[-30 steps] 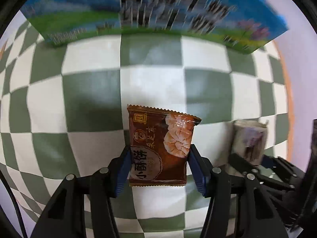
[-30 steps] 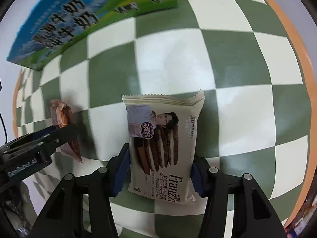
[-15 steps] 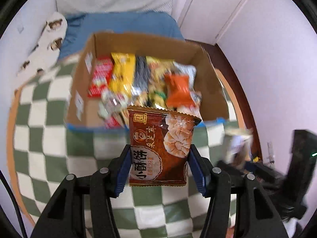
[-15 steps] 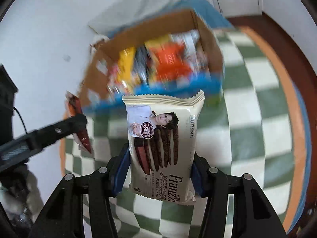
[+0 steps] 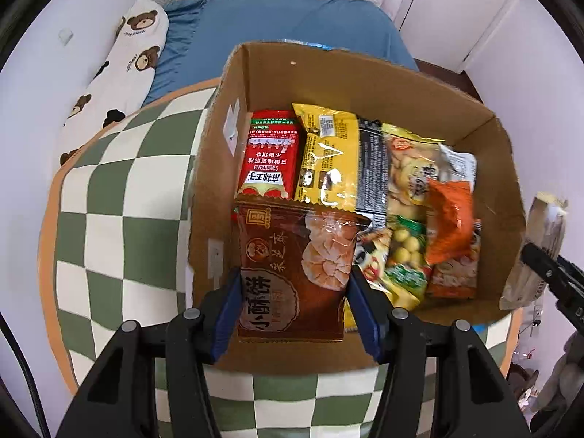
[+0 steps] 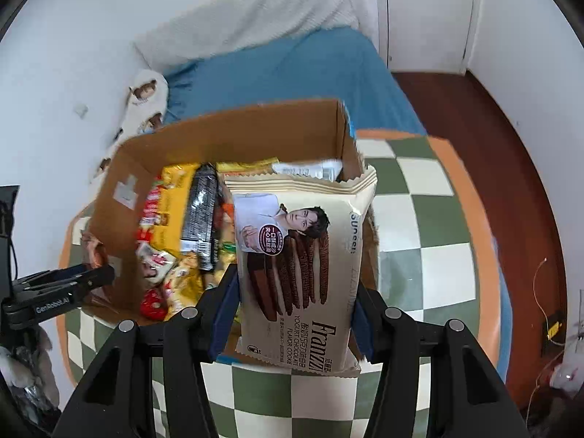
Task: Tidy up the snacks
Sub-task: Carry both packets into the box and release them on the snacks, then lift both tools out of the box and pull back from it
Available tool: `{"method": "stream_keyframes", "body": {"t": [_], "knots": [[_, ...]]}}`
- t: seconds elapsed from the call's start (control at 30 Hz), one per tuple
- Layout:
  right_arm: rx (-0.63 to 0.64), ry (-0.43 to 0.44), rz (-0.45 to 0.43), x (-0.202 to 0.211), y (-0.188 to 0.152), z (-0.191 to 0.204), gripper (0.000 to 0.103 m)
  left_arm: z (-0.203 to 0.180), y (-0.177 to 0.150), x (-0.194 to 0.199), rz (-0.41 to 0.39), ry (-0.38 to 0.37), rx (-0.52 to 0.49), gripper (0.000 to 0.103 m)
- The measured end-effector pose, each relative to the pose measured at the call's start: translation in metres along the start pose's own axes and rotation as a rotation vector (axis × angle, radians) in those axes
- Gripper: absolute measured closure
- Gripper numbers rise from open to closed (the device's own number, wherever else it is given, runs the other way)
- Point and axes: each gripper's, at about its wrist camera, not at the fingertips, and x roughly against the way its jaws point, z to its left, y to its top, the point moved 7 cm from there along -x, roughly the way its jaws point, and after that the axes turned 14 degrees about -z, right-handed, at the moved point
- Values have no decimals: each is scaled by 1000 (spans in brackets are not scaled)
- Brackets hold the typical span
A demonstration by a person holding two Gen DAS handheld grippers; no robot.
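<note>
So both grippers are loaded and parked over the cardboard box (image 5: 365, 84), which sits on the green-and-white checkered cloth (image 5: 120, 197) already pretty stuffed with snacks. Going left to right: the left gripper (image 5: 294, 310) is clamped on the brown pastry packet (image 5: 295, 266), blue pads squeezing its two side edges, long axis running straight out toward 12 o'clock. In the left wrist view that packet hangs over the near-left corner of the box, with the red packet (image 5: 268, 157) and yellow packet (image 5: 328, 160) lying just past its top edge at about 12. Further right, the right gripper (image 6: 295, 314) is pinching the cream Franzzi cookie pack (image 6: 301, 266) the same way, long axis also pointing to 12. It lines up with the box's right wall, so the open space lies off toward 10 or 11 o'clock from it. My read: the left one is nearer a drop spot, basically already over the opening, while the right needs to shift leftward first or the pack may catch that wall.
</note>
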Motion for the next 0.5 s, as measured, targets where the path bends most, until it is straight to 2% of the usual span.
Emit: {"method": "stream_keyframes", "body": {"t": [0.03,0.07,0.13,0.17,0.23,0.33,0.5], "knots": [[-5,-9,17,-9,-5,-2,39,3,0,-7,13,18,3,44],[4,-37,40,-17,-8,-5,22,4,0,-11,24,24,9,34],[9,-61,58,-30,-14,-7,8,3,0,-21,42,8,28,17],[1,-49,70,-34,-16,-5,8,0,-1,-24,51,-16,38,10],[7,-59,80,-37,-18,-4,8,-5,-1,-26,55,-35,43,9],[13,-58,80,-40,-19,-2,6,-12,-3,-26,46,-31,17,2],[21,-67,65,-34,-20,-2,6,-21,-8,-25,35,-48,3,2]]}}
